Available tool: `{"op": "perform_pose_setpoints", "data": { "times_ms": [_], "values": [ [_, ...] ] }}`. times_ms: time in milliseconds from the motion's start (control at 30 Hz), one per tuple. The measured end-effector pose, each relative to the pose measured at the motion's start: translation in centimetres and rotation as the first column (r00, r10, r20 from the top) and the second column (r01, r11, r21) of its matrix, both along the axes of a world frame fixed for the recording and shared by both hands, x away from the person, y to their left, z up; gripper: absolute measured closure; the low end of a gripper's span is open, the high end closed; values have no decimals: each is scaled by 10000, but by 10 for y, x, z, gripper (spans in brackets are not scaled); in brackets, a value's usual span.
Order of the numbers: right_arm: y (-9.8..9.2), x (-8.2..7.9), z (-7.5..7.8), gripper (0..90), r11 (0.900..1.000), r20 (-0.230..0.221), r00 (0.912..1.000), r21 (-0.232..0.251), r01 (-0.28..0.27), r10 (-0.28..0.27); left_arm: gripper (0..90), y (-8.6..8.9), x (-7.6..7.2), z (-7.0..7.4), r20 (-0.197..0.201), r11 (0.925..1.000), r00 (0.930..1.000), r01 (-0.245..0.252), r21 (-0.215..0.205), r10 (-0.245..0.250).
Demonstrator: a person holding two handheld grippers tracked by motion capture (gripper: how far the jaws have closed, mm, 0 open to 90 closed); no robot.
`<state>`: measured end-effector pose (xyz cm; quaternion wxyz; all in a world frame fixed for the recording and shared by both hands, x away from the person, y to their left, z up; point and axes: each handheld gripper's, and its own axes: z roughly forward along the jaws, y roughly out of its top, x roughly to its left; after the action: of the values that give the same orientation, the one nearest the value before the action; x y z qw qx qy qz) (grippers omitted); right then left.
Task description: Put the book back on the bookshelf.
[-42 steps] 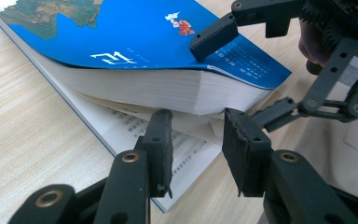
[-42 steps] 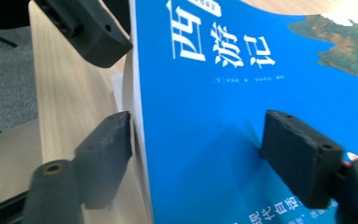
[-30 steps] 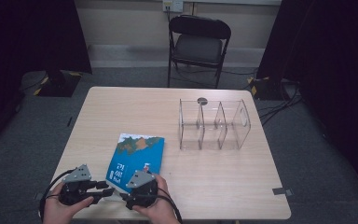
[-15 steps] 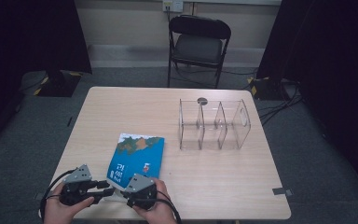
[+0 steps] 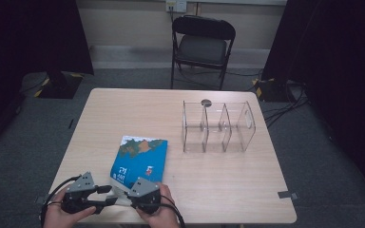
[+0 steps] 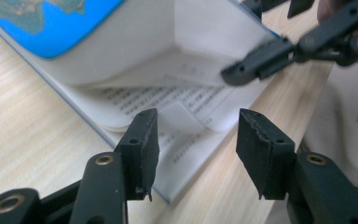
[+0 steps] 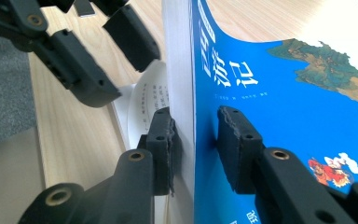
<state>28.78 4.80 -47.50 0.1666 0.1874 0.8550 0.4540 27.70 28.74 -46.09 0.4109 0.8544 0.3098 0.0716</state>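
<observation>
A book with a blue cover [image 5: 140,156] lies near the table's front left, with its near edge raised. In the right gripper view my right gripper [image 7: 193,140] has just been closing, and its pads now press on the blue cover [image 7: 279,93] and a thick block of pages [image 7: 179,60], holding them up. My left gripper [image 6: 198,140] has just been opening. A curled page corner [image 6: 179,119] lies between its jaws, untouched by the pads. In the high view both grippers, left [image 5: 105,201] and right [image 5: 123,195], sit at the book's near edge.
A clear three-compartment organizer [image 5: 218,126] stands at the table's right middle, with a small dark disc [image 5: 206,102] behind it. A black folding chair [image 5: 202,45] stands beyond the far edge. The table's front edge [image 5: 218,221] runs close under both hands.
The right gripper has slid slightly toward the table's front edge at the book's near edge. The left hand has barely moved.
</observation>
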Motion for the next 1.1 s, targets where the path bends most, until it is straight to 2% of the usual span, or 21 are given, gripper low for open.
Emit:
{"op": "perform_pose_setpoints", "data": {
  "times_ms": [100,167,267,367,467,567,667,767,900,1000,1100],
  "values": [
    [0,0,1,680,10000,13,10000,17,16,-16,470,6,-2,0,44,9997,10000,-83,-228,84],
    [0,0,2,688,10000,7,10000,-10,50,-50,438,7,-2,-1,-167,9992,9995,-275,-281,270],
    [-1,0,4,697,10000,-101,9999,-35,56,-57,370,8,-1,-4,-411,9995,9988,-278,-179,271],
    [-1,1,5,704,9999,-146,9999,-63,82,-83,353,7,-2,-6,-365,9995,9989,-275,138,280],
    [-3,1,6,716,9999,-144,9998,-64,127,-128,315,7,-2,-7,-211,9996,9994,-256,126,259],
    [-4,2,7,723,9998,-166,9998,-118,130,-132,291,8,-2,-5,-376,9995,9988,-324,-43,322],
    [-7,2,9,731,9998,-212,9996,-119,159,-162,239,9,-2,-7,-423,9994,9985,-340,-29,339],
    [-9,4,10,733,9998,-294,9994,-63,162,-164,247,9,-1,-7,-545,9992,9977,-408,31,409],
    [-10,5,13,737,9999,-358,9992,-71,146,-148,248,9,-1,-7,-507,9994,9981,-338,-4,337],
    [-12,6,16,741,9998,-365,9992,-110,166,-170,282,11,-2,-9,-548,9995,9980,-324,6,324],
    [-13,8,17,743,9998,-438,9989,-35,185,-187,295,10,-2,-10,-402,9996,9988,-263,133,268]
  ]
}}
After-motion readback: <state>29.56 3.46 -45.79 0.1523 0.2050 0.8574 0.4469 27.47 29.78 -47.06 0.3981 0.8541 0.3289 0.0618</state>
